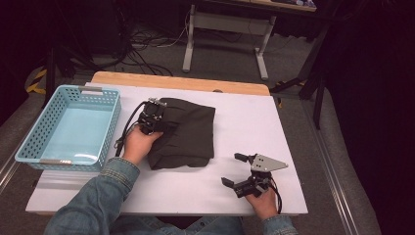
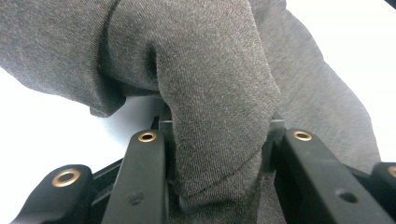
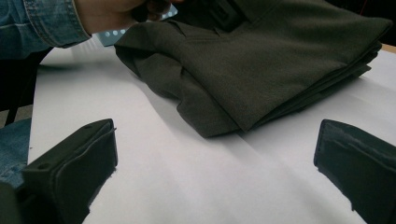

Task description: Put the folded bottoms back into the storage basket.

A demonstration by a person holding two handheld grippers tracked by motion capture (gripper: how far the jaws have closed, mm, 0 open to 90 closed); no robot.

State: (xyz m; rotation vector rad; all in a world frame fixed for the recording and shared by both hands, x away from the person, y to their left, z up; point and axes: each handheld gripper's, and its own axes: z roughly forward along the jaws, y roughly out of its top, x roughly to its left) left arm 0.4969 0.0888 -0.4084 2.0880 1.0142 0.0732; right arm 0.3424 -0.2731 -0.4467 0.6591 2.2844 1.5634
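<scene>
Basket (image 1: 68, 128), one: light blue, perforated walls, at the left edge of the tabletop (image 1: 244, 122), nothing seen in it.

Tabletop, one: white sheet over a wooden board, whose far edge shows bare.

Left tongs (image 1: 152, 115), one: held in the person's left hand (image 1: 139, 144), denim sleeve behind it, set at the left edge of the cloth. In the left gripper view a thick fold of the cloth (image 2: 219, 116) runs down between the two black jaws, both pressing its sides: clamped on the cloth, not fully together.

Cloth (image 1: 188, 132), one: dark grey-green, folded in several layers into a rough rectangle, lying at the middle of the tabletop, just right of the basket. The right gripper view shows its stacked edges (image 3: 280, 79) resting on the white sheet, with the left hand at its far corner.

Right tongs (image 1: 235, 169), one: held in the right hand (image 1: 264, 200) at the near right of the tabletop, grey three-cornered plate on top, jaws wide apart with nothing between them, pointing toward the cloth, near it but not touching.
</scene>
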